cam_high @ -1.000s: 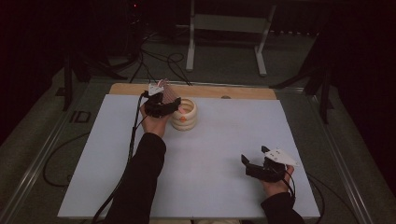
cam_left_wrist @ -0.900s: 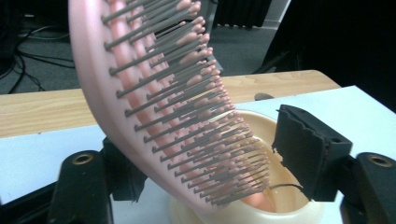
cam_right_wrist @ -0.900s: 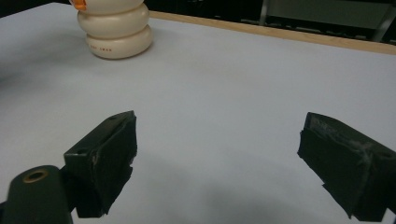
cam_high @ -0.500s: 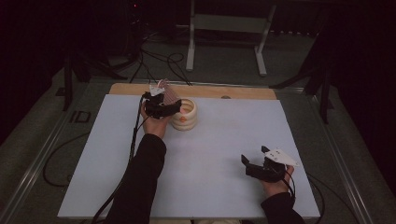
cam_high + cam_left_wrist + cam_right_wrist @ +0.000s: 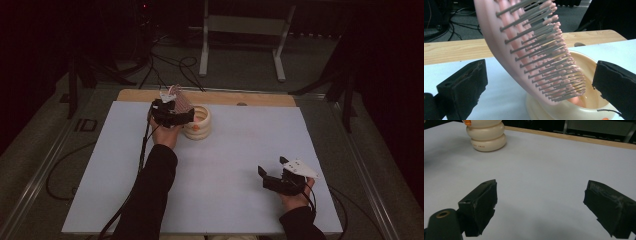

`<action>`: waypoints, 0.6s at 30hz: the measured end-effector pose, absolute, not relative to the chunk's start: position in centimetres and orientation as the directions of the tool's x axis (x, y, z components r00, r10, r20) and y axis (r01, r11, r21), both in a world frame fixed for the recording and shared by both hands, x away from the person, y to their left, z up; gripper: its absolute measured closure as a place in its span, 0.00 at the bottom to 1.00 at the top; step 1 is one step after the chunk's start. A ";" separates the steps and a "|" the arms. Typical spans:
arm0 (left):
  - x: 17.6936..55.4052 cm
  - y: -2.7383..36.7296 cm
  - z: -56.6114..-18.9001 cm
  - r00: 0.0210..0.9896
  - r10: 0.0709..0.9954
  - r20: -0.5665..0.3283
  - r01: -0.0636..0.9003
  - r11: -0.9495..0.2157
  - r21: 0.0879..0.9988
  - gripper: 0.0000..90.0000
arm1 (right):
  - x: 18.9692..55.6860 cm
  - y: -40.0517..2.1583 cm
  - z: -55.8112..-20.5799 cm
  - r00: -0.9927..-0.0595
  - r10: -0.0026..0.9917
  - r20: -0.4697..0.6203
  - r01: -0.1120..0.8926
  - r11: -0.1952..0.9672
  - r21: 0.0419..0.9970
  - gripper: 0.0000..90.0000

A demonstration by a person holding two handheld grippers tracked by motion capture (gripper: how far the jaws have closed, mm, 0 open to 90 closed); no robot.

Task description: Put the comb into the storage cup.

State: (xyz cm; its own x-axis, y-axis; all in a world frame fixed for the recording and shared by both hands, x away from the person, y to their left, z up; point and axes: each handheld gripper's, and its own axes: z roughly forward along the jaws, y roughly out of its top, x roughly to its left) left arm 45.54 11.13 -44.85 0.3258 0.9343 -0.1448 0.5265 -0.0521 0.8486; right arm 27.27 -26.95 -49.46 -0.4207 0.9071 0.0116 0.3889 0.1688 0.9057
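Left gripper [image 5: 534,82] jaws had just been opening, standing clear either side of the pink hairbrush [image 5: 531,47] tilted head-down in the cream holder [image 5: 198,122] near the bench's [image 5: 240,150] far edge; right gripper [image 5: 541,207] sat released, well apart.

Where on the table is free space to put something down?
The white table top is bare between the cream container and the right gripper, and along its left side. It is crowded at the container, where the pink hairbrush leans between the open left gripper jaws.
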 end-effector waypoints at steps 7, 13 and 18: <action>45.4 11.2 -44.8 0.325 0.935 -0.141 0.527 -0.056 0.848 0.00 | 27.3 -27.0 -49.5 -0.420 0.907 0.012 0.389 0.168 0.906 0.12; 45.0 11.9 -44.8 0.328 0.932 -0.155 0.528 -0.045 0.848 0.00 | 27.3 -27.0 -49.5 -0.420 0.907 0.012 0.389 0.169 0.905 0.12; 44.4 12.2 -44.4 0.339 0.928 -0.156 0.523 -0.048 0.851 0.00 | 27.3 -27.0 -49.5 -0.421 0.907 0.012 0.390 0.169 0.905 0.12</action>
State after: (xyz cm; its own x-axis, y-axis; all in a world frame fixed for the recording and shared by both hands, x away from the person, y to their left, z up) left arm 44.38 12.25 -44.38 0.3389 0.9278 -0.1559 0.5233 -0.0482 0.8508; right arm 27.28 -26.95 -49.49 -0.4209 0.9070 0.0122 0.3899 0.1687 0.9053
